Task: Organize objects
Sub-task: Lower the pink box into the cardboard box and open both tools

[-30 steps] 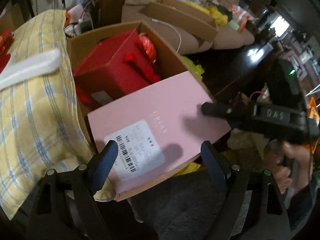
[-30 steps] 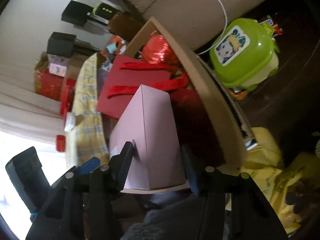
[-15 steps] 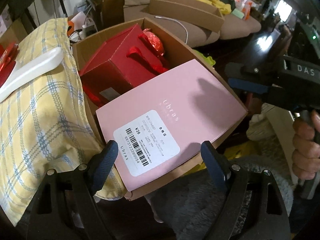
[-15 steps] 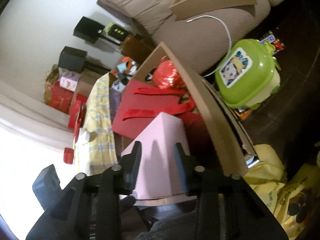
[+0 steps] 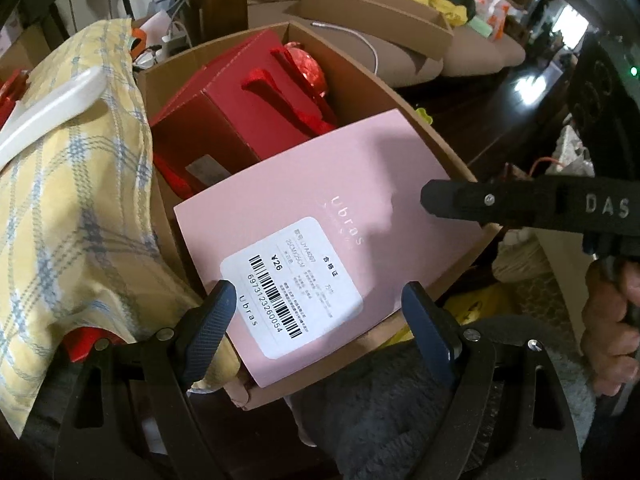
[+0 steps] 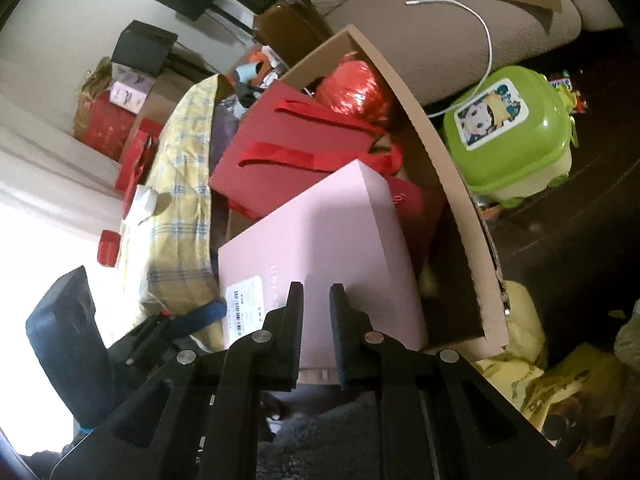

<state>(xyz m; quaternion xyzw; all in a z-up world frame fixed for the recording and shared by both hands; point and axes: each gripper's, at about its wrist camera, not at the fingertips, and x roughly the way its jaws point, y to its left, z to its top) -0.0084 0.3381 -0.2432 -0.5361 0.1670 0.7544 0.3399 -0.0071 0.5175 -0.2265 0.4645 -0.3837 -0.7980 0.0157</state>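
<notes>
— What is sitting in the open cardboard box [image 5: 420, 128]?
— One pink box [image 5: 320, 216], one red gift box [image 5: 224, 120] and one shiny red ball [image 5: 306, 68] are sitting in it.
— And around it?
— One yellow checked cloth [image 5: 72, 200] is lying beside it, one green tub [image 6: 516, 132] is standing on the floor, and two black boxes [image 6: 144, 48] are showing by the wall.

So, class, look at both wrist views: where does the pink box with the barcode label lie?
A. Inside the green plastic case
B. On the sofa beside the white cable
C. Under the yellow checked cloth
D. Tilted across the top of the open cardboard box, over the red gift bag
D: the pink box lies slanted in the cardboard box, overlapping the red gift bag.
</notes>
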